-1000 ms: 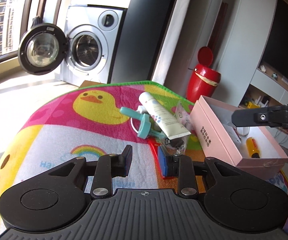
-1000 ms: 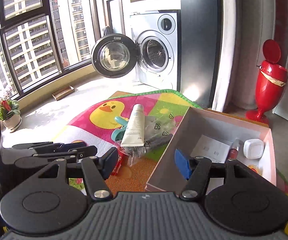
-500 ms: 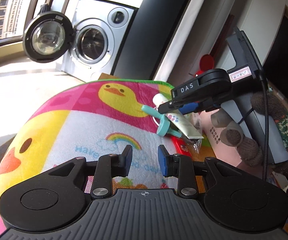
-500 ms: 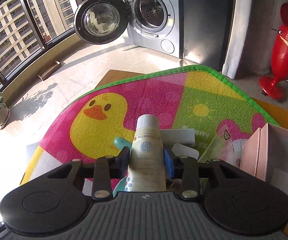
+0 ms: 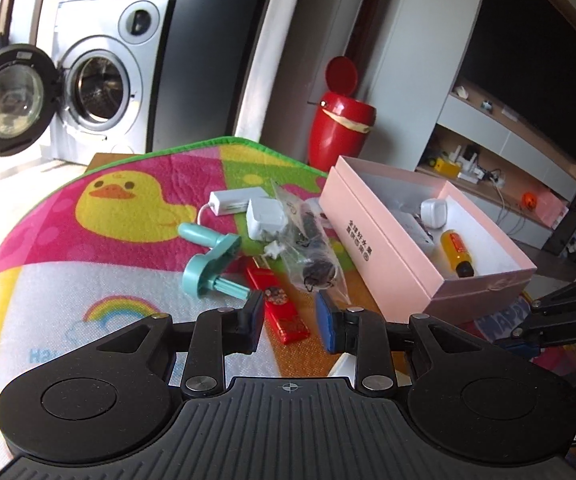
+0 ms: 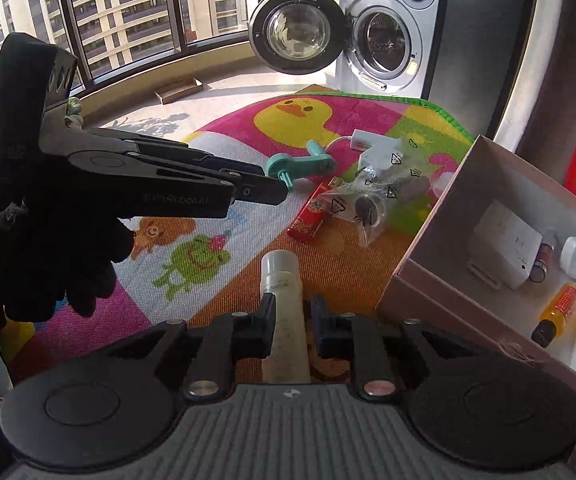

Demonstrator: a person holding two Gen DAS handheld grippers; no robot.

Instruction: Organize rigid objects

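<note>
My right gripper (image 6: 291, 326) is shut on a white cream tube (image 6: 283, 292) and holds it above the play mat, left of the open pink box (image 6: 428, 252). My left gripper (image 5: 289, 316) is open and empty above the red packet (image 5: 280, 308). The left gripper also shows in the right wrist view (image 6: 264, 190). On the mat lie a teal handle (image 5: 212, 264), a clear bag with dark parts (image 5: 312, 248) and white adapters (image 5: 266, 216). The box (image 5: 372, 232) holds a yellow bottle (image 5: 456, 252) and a white cube (image 5: 434, 212).
A red bin (image 5: 340, 128) stands behind the mat. A washing machine with its door open (image 5: 88, 92) is at the back left. A TV shelf (image 5: 500, 160) is at the right. Windows (image 6: 128, 12) line the far side.
My right gripper closed on the cream tube, lifted it off the pile and pulled it back toward the box. My left gripper swung right over the red packet and opened wider.
</note>
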